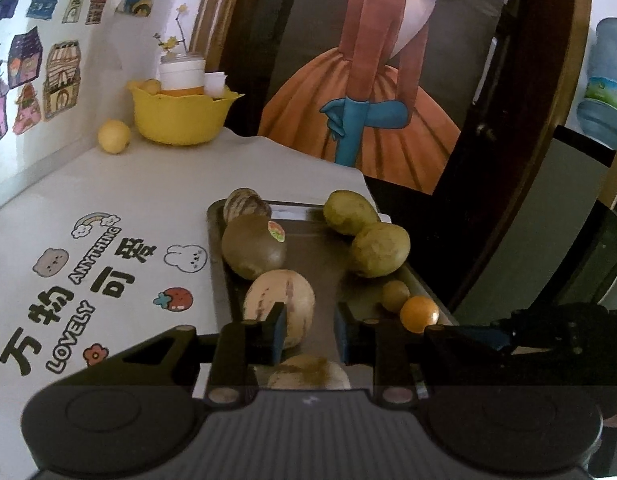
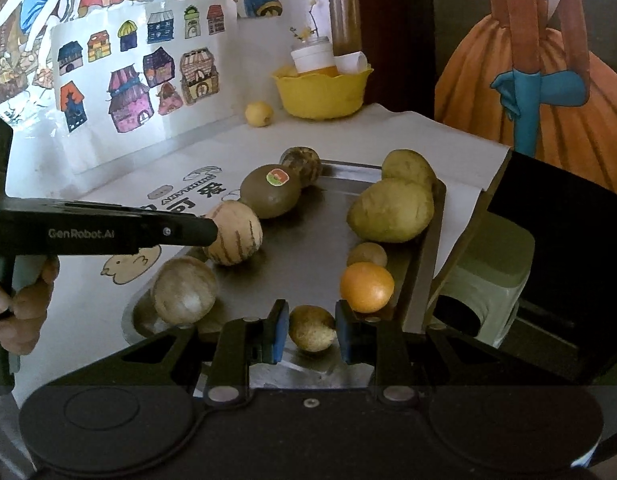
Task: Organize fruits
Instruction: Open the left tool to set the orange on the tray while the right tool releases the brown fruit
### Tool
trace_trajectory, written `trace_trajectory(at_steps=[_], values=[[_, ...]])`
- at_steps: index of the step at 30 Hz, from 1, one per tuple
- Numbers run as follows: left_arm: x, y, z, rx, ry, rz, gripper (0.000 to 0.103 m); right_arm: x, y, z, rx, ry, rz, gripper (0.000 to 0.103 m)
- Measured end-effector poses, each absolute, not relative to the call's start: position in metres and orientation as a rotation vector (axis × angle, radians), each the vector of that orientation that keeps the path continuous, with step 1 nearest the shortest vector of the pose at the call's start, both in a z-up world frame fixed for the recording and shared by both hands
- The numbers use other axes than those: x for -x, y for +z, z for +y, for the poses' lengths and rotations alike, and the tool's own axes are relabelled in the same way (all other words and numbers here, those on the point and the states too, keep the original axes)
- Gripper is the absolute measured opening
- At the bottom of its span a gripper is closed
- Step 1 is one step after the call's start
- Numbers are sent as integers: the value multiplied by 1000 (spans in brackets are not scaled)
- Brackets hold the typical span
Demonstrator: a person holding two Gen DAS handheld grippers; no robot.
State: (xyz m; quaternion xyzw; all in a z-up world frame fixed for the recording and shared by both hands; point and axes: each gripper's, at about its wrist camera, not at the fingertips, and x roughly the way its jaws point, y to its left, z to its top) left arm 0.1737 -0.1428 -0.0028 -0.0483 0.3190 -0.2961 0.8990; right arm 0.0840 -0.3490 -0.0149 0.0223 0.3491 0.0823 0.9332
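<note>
The pale fruit (image 1: pixel 308 372) nearest the left wrist camera is half hidden behind the gripper body, the striped fruit (image 2: pixel 236 236) is partly covered by the left gripper's finger, and the jar (image 1: pixel 182 74) in the yellow bowl (image 1: pixel 180 120) shows only its upper part.

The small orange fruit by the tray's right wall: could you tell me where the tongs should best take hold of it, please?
Probably grip the small orange fruit across its widest middle, coming from above. It is round and smooth, so an off-centre hold may slip. The tray wall stands close on its right and a small brownish fruit sits just behind, so a level approach looks cramped. The right tongs are open nearby.
</note>
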Motion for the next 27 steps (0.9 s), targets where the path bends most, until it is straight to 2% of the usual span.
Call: trace_trajectory(at_steps=[12,22,27], values=[[-172,-7,-138,119,-615,654,27,-75,-22,-344,-41,113,640,32],[-173,-8,-138,122,-619,655,32,-72,-25,-337,-41,78,595,46],[-174,-10,-137,122,-618,658,36,-70,-27,-335,-44,69,579,58]])
